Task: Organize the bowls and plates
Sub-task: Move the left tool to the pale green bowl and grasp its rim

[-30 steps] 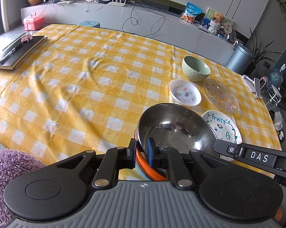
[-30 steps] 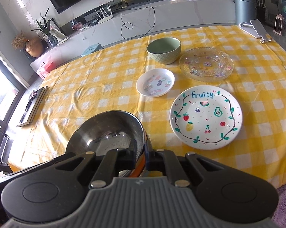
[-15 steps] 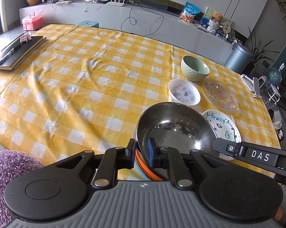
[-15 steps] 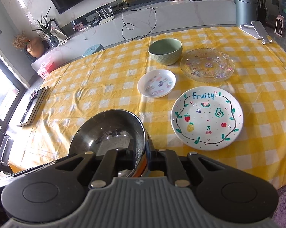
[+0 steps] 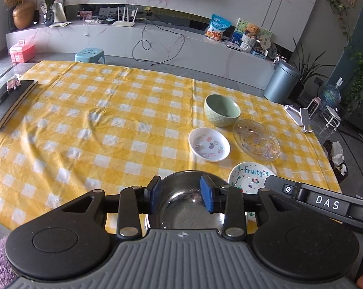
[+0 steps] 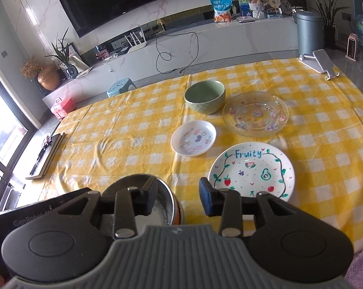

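Both tools stand apart and hold nothing — the left tool (image 5: 181, 196) and right tool (image 6: 178, 197) hover over the steel bowl (image 5: 188, 207), which sits stacked at the near edge of the bench (image 5: 109, 120). Next, probably take the Fruity plate (image 6: 252, 169) — grip its rim squarely and lift level.

Left gripper (image 5: 181, 196) jaws spread apart, level; right gripper (image 6: 178, 196) jaws likewise spread, nothing clamped.
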Demonstrator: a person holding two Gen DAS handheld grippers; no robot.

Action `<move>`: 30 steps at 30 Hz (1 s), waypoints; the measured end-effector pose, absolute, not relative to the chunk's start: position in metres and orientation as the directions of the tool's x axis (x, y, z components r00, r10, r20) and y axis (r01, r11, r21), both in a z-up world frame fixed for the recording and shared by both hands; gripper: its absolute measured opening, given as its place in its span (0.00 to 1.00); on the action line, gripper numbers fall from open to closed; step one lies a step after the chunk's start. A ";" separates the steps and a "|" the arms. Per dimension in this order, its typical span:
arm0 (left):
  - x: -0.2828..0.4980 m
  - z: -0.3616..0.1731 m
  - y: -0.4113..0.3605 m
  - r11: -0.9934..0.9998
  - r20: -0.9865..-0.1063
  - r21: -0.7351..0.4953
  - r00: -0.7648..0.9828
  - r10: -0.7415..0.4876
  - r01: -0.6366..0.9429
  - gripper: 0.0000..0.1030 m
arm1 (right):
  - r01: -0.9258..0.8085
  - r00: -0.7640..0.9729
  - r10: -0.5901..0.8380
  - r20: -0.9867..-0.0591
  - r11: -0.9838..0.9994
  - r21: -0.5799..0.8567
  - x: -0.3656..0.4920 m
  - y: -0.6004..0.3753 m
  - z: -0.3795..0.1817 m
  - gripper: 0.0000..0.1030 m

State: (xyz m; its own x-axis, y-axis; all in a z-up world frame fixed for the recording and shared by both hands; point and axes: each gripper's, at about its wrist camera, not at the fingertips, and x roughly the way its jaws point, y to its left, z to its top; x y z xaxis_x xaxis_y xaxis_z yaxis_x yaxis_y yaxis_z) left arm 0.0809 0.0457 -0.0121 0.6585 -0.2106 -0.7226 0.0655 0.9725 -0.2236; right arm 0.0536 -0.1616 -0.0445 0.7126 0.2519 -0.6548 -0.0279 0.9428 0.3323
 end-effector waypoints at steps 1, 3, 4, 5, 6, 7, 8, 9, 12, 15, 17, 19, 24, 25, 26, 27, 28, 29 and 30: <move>0.085 -0.010 0.044 0.969 -0.723 -0.235 0.652 -0.228 0.079 0.40 | -0.021 0.714 0.247 -0.655 0.943 0.332 0.056 -0.165 -0.044 0.39; 0.095 -0.007 0.039 0.960 -0.721 -0.259 0.640 -0.265 0.106 0.40 | -0.007 0.717 0.235 -0.657 0.944 0.330 0.064 -0.173 -0.042 0.39; 0.101 -0.005 0.036 0.957 -0.722 -0.265 0.633 -0.279 0.120 0.40 | -0.003 0.719 0.230 -0.656 0.945 0.327 0.069 -0.177 -0.041 0.39; 0.106 -0.004 0.033 0.955 -0.722 -0.265 0.629 -0.287 0.131 0.40 | -0.001 0.721 0.224 -0.655 0.946 0.323 0.073 -0.181 -0.040 0.39; 0.112 -0.002 0.030 0.954 -0.723 -0.262 0.626 -0.292 0.143 0.40 | 0.001 0.723 0.219 -0.655 0.948 0.319 0.077 -0.183 -0.039 0.39; 0.118 0.000 0.027 0.954 -0.723 -0.259 0.624 -0.296 0.152 0.40 | 0.003 0.725 0.214 -0.654 0.949 0.314 0.082 -0.187 -0.038 0.39; 0.123 0.001 0.025 0.953 -0.724 -0.258 0.622 -0.299 0.159 0.40 | 0.006 0.726 0.210 -0.655 0.951 0.311 0.088 -0.190 -0.036 0.39; 0.131 0.003 0.021 0.951 -0.724 -0.259 0.618 -0.307 0.169 0.40 | 0.008 0.726 0.207 -0.656 0.951 0.309 0.093 -0.193 -0.035 0.39; 0.151 0.007 0.014 0.945 -0.725 -0.268 0.607 -0.325 0.186 0.40 | 0.010 0.726 0.204 -0.657 0.952 0.306 0.110 -0.200 -0.031 0.39; 0.173 0.008 0.005 0.943 -0.728 -0.263 0.599 -0.333 0.204 0.42 | 0.010 0.724 0.200 -0.660 0.954 0.300 0.133 -0.205 -0.027 0.39; 0.188 0.006 -0.002 0.943 -0.734 -0.258 0.591 -0.333 0.211 0.43 | 0.010 0.720 0.200 -0.665 0.955 0.298 0.148 -0.208 -0.028 0.39; 0.204 0.001 -0.007 0.942 -0.741 -0.255 0.582 -0.334 0.216 0.43 | 0.012 0.713 0.202 -0.672 0.954 0.299 0.163 -0.211 -0.030 0.39; 0.242 -0.020 -0.018 0.945 -0.762 -0.250 0.559 -0.327 0.212 0.43 | 0.026 0.686 0.189 -0.703 0.959 0.282 0.206 -0.215 -0.043 0.33; 0.250 -0.025 -0.020 0.945 -0.765 -0.251 0.555 -0.326 0.209 0.43 | 0.027 0.680 0.192 -0.708 0.958 0.285 0.215 -0.216 -0.047 0.31; 0.259 -0.030 -0.020 0.945 -0.769 -0.257 0.549 -0.327 0.202 0.43 | 0.028 0.675 0.196 -0.712 0.957 0.289 0.222 -0.217 -0.050 0.30; 0.268 -0.036 -0.021 0.944 -0.774 -0.266 0.541 -0.329 0.194 0.43 | 0.029 0.669 0.200 -0.716 0.955 0.294 0.231 -0.217 -0.054 0.29; 0.276 -0.041 -0.021 0.944 -0.780 -0.275 0.531 -0.331 0.184 0.43 | 0.030 0.664 0.202 -0.719 0.955 0.296 0.239 -0.217 -0.058 0.27; 0.284 -0.048 -0.021 0.942 -0.786 -0.290 0.520 -0.335 0.169 0.43 | 0.030 0.660 0.205 -0.723 0.954 0.297 0.248 -0.216 -0.062 0.25; 0.294 -0.055 -0.020 0.939 -0.788 -0.309 0.511 -0.343 0.152 0.43 | 0.030 0.656 0.207 -0.726 0.954 0.299 0.256 -0.216 -0.067 0.24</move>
State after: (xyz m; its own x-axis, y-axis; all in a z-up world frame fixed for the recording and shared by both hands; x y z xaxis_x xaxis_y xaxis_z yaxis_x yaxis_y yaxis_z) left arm 0.2936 -0.0197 -0.0552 0.5110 -0.3425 -0.7884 0.1520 0.9387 -0.3093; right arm 0.2563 -0.2156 -0.0666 0.6557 0.2070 -0.7261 0.0300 0.9538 0.2990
